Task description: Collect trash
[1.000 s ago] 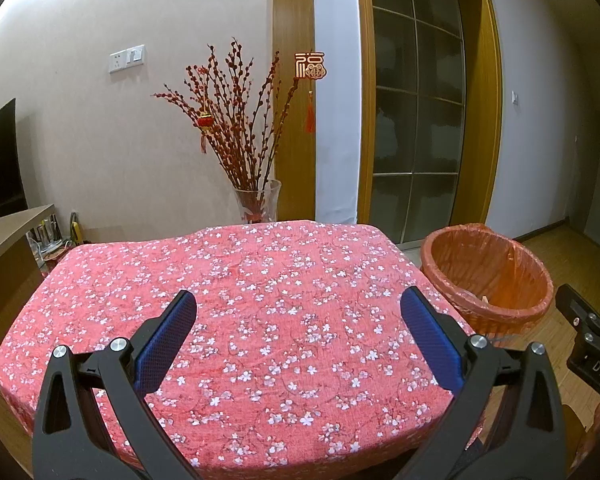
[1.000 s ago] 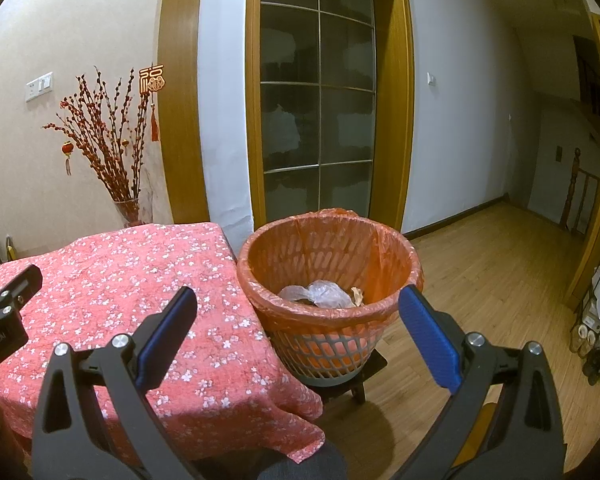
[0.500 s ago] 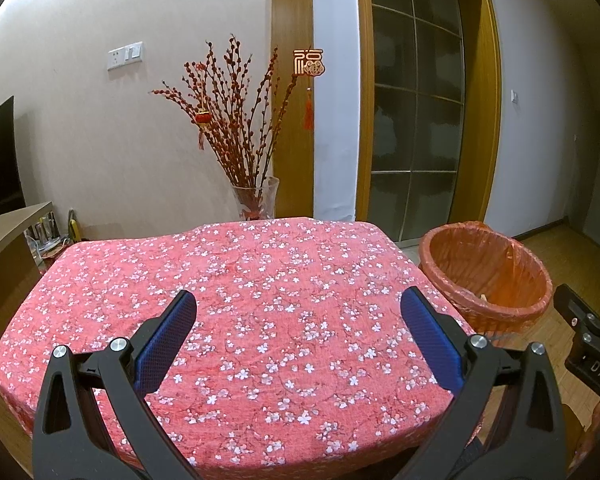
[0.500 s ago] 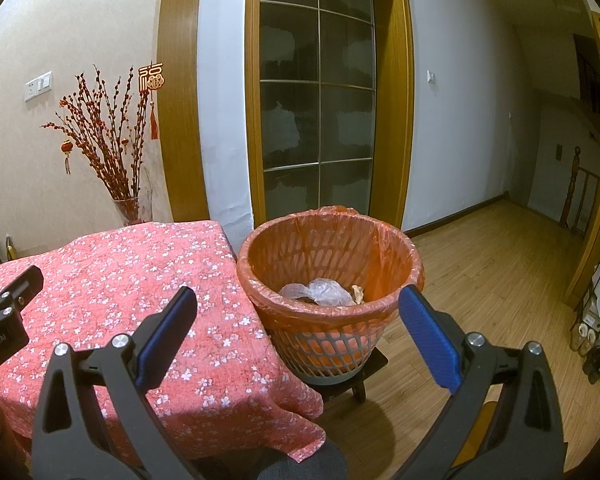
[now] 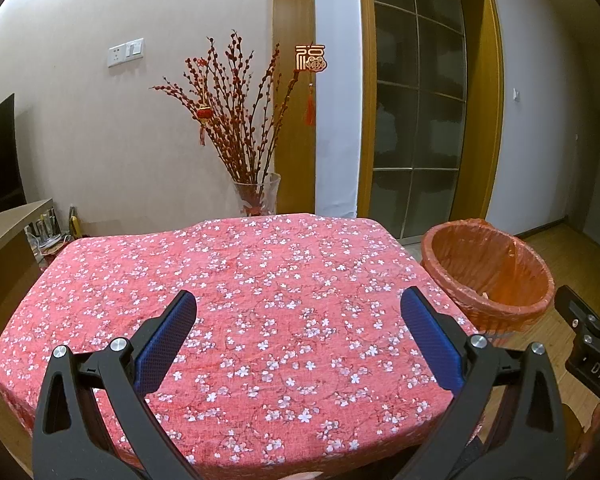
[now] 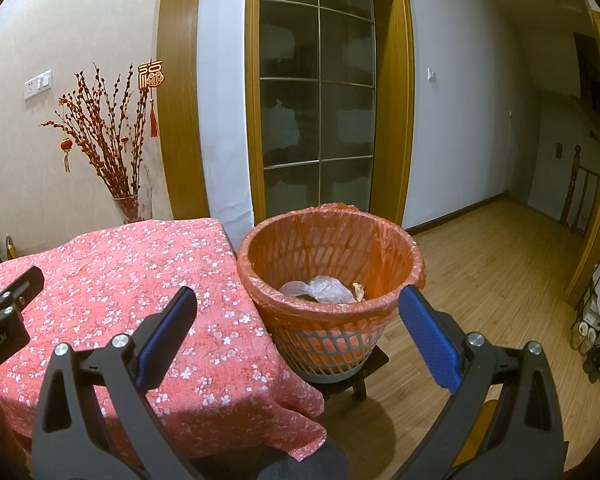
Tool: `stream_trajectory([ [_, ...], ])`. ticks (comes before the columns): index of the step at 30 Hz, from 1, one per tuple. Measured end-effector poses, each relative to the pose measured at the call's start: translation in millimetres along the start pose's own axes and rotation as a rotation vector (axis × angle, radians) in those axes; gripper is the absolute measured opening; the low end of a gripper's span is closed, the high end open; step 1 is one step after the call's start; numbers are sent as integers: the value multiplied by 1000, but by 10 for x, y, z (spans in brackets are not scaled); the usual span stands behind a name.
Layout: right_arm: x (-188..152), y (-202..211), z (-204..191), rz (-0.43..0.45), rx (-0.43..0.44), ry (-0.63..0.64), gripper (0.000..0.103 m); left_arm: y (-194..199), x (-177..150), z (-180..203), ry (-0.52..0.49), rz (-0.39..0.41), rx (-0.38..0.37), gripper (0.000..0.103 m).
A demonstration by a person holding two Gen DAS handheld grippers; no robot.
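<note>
Currently both grippers hang above the near edge of the desk (image 5: 260,280), which is covered by a red floral cloth. Left gripper (image 5: 298,320): jaws spread wide, nothing between the 2 blue pads, pointed across the cloth toward the far wall. Right gripper (image 6: 296,316): jaws likewise spread wide and holding nothing, pointed at the trash basket (image 6: 332,320).

Basket stands just beside the desk's right-hand edge, raised on a small dark stool (image 6: 356,376) on the wooden floor. An orange liner bag (image 6: 380,256) is folded over its rim. Inside, at the bottom, lie a crumpled clear plastic piece (image 6: 320,288) and a small tan scrap (image 6: 358,290) touching it. From the left wrist view the basket (image 5: 488,276) shows at the right, its contents mostly hidden by the rim.

Behind the desk, against the wall, a glass vase (image 5: 256,196) holds red-budded branches (image 5: 236,120) with small red ornaments. A dark glass-paned door (image 6: 316,112) in a wooden frame stands behind the basket.
</note>
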State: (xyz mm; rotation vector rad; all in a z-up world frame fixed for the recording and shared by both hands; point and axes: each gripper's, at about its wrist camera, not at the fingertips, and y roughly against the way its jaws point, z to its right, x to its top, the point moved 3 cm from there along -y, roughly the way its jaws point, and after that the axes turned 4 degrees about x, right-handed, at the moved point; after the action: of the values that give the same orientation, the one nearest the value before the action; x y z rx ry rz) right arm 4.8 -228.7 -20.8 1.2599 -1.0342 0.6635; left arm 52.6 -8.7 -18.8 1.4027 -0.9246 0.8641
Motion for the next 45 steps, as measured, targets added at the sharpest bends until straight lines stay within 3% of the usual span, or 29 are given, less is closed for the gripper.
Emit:
stream_trajectory([
  [45, -36, -29, -12, -16, 4, -3, 99, -24, -11, 18, -13, -14, -6, 101],
])
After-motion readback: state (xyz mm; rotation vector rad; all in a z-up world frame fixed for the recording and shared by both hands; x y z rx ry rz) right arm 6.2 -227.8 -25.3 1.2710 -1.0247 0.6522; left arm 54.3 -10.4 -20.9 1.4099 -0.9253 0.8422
